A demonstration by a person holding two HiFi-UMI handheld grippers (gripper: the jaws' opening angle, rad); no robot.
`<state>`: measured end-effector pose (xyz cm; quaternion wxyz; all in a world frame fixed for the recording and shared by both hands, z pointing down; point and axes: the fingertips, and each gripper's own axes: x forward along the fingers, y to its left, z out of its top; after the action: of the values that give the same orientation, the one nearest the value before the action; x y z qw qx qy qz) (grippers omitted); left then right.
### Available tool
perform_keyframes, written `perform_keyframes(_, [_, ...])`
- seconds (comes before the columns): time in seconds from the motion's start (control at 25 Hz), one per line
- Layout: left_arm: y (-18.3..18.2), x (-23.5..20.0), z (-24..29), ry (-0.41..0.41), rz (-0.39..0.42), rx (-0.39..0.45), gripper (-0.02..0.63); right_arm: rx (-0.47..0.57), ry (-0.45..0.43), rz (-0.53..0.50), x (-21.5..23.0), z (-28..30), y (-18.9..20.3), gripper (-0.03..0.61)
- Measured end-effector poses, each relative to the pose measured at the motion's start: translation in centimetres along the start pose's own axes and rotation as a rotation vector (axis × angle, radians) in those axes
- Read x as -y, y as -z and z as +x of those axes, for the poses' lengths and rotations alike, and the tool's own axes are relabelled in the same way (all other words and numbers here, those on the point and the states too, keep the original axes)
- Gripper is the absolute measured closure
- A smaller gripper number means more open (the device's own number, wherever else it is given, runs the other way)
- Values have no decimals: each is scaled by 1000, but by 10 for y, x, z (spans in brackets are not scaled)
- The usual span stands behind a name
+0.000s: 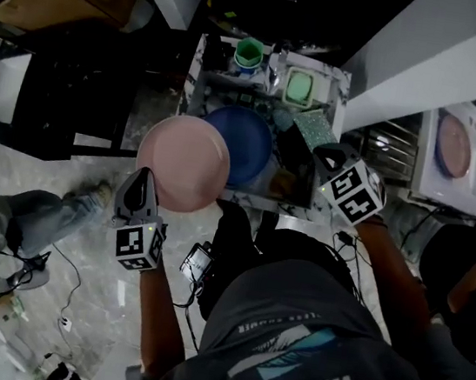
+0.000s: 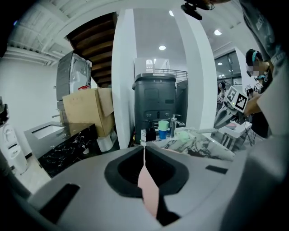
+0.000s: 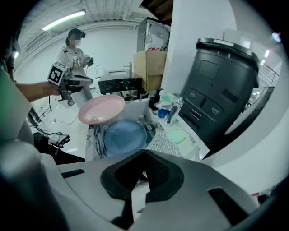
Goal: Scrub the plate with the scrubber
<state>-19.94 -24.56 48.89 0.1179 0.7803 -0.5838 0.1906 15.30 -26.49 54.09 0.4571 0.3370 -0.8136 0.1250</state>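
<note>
A pink plate point(image 1: 183, 162) is held up over the near left part of the marbled counter point(image 1: 202, 83), and my left gripper point(image 1: 145, 177) is shut on its near rim. In the left gripper view the plate point(image 2: 148, 191) shows edge-on between the closed jaws of that gripper point(image 2: 144, 147). My right gripper point(image 1: 324, 155) is shut on a green mesh scrubber point(image 1: 315, 127), to the right of the plate and apart from it. In the right gripper view the scrubber point(image 3: 160, 143) sticks out past the jaws of the gripper point(image 3: 145, 154), and the pink plate point(image 3: 101, 109) is ahead to the left.
A blue plate point(image 1: 243, 144) lies on the counter beside the pink one. A green cup point(image 1: 248, 53) and a pale green dish point(image 1: 299, 88) stand at the back. Behind the counter are a black bin point(image 2: 155, 101) and a cardboard box point(image 2: 88, 110). People stand on both sides.
</note>
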Motion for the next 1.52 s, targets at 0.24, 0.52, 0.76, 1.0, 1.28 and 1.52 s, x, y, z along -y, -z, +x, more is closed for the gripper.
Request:
perform_keyframes(0.24, [-10, 27, 3, 29, 34, -10, 609, -65, 4, 81, 1, 2, 69, 552])
perform_keyframes(0.52, [-16, 56, -1, 54, 72, -17, 609, -84, -54, 66, -25, 13, 111, 552])
perform_keyframes(0.76, [-21, 72, -4, 65, 89, -12, 609, -80, -92, 26, -37, 21, 124, 551])
perform_keyframes(1.0, [-25, 77, -11, 57, 97, 2, 609, -50, -120, -54, -41, 23, 117, 551])
perform_keyframes(1.28, [-26, 78, -23, 35, 92, 4, 609, -48, -136, -100, -42, 28, 110, 549])
perform_keyframes(1.52, [-19, 71, -32, 22, 86, 5, 609, -43, -123, -101, -41, 27, 108, 549])
